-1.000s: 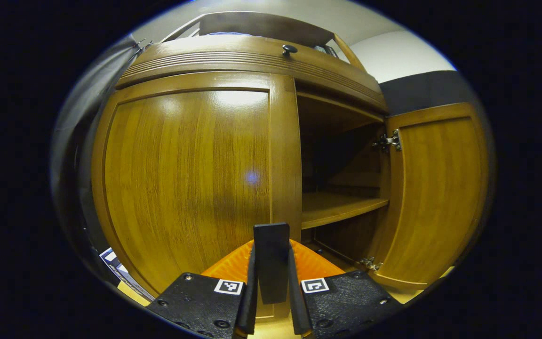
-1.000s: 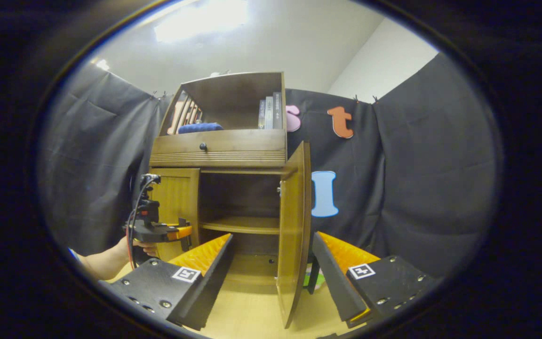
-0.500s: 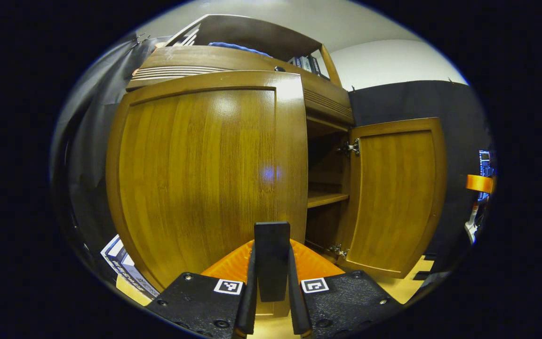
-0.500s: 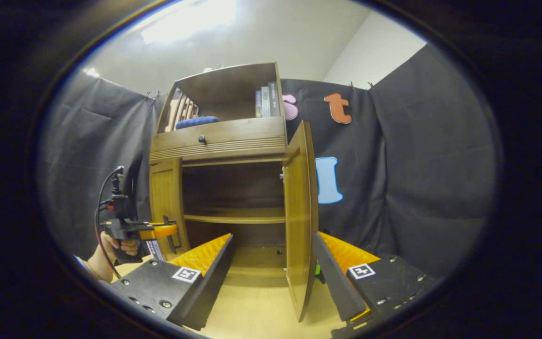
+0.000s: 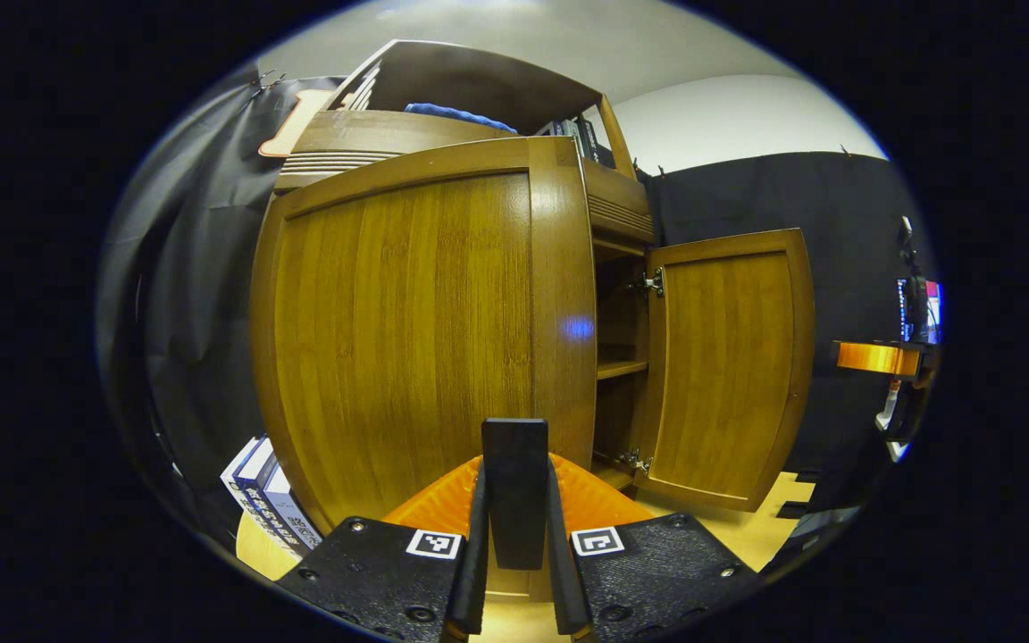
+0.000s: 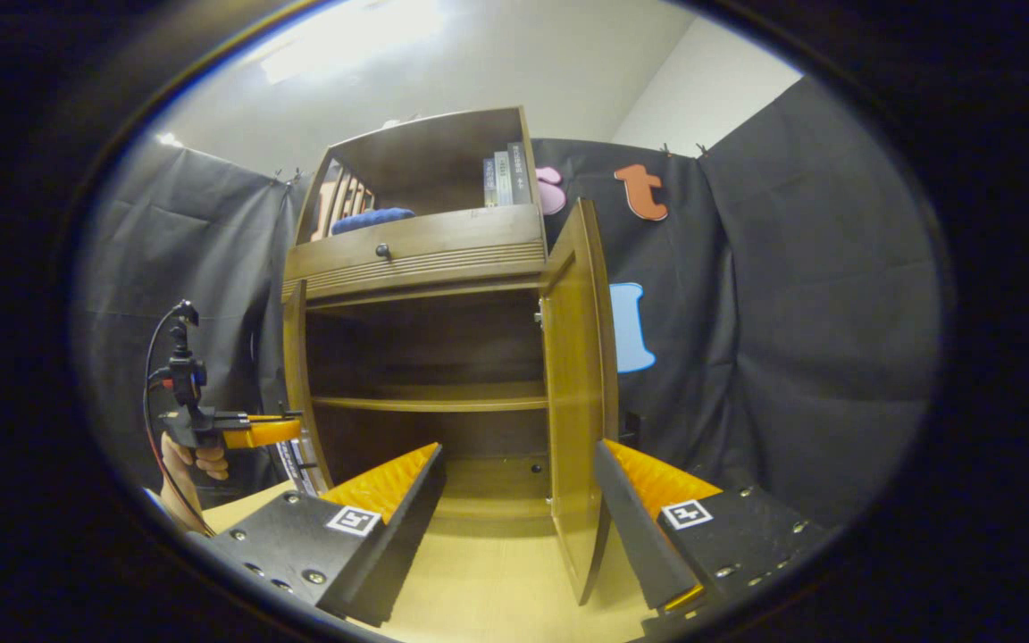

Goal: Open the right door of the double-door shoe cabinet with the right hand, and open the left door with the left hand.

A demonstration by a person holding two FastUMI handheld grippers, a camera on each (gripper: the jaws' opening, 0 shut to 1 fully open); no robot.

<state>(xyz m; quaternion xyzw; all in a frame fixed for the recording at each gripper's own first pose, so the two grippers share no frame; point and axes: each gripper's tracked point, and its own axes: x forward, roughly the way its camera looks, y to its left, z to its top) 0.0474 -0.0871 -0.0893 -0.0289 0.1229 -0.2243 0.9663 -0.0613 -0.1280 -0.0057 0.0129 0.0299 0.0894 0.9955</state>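
In the right gripper view, a person's hand [image 6: 182, 464] at the far left holds the left hand-held gripper [image 6: 287, 430] against the free edge of the left door [image 6: 293, 375], which stands swung out edge-on from the shoe cabinet [image 6: 416, 259]. In the left gripper view the same hand-held gripper [image 5: 515, 500] has its two fingers drawn close together on a dark handle [image 5: 515, 487] at that door's [image 5: 407, 330] lower right edge. A stack of books [image 5: 266, 505] leans beside the cabinet, low on the left. Between the doors lie the dark interior and a wooden shelf [image 6: 430, 402]. The right door [image 6: 579, 393] stands wide open, and so it appears in the left gripper view [image 5: 729, 366]. The right hand-held gripper [image 6: 519, 487] hangs in front of the cabinet, above the floor [image 6: 497, 589], its fingers spread wide and holding nothing.
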